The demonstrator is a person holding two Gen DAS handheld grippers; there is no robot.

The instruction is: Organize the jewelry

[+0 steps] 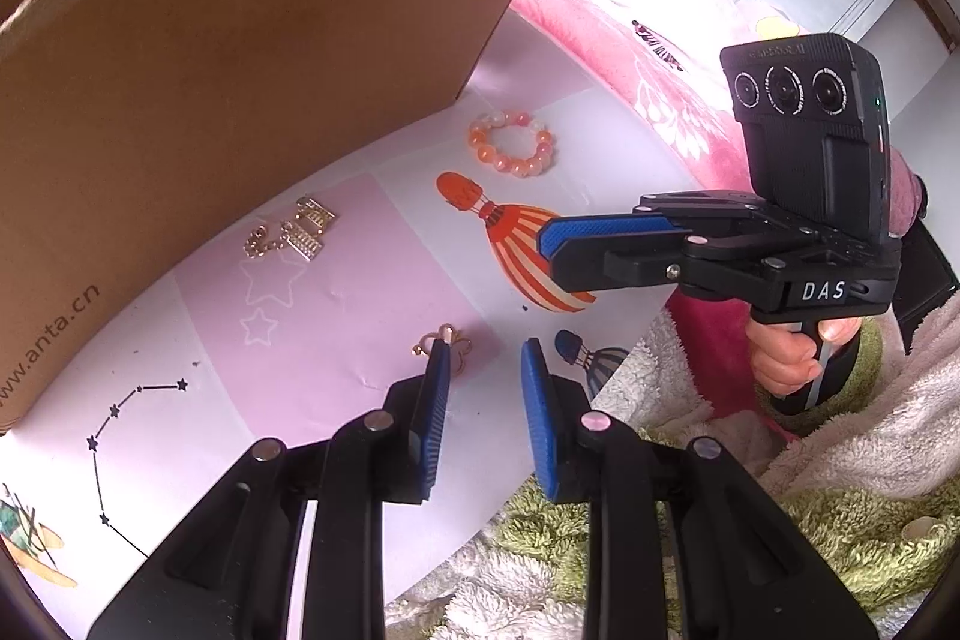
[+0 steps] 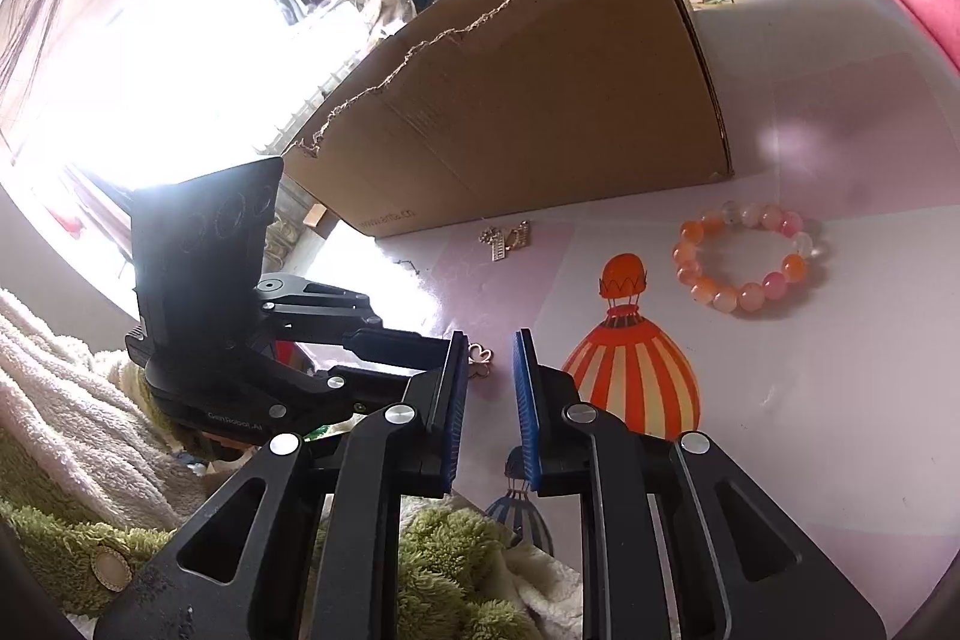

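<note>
Currently I read this as the pick-up stage: nothing is held and three pieces lie loose on the pink printed mat [image 1: 336, 334] in front of the cardboard box [image 1: 240, 58].

My left gripper [image 1: 483, 358] stands with a narrow gap between its blue pads and nothing in it; the small gold charm [image 1: 445, 340] lies at the tip of its left finger, partly hidden behind it, and I cannot tell whether they touch. My right gripper [image 2: 489, 340] is opening, jaws parted slightly, with bare mat between them. In the right wrist view the same charm [image 2: 482, 359] sits just beside its left pad.

The beaded bracelet [image 1: 512, 143] lies apart, nearer the box, and the gold chain piece [image 1: 295, 227] lies close to the box wall.

In my judgement the next move calls for a wider opening and a shift sideways to straddle the charm, which lies thin and flat and may slip.
</note>
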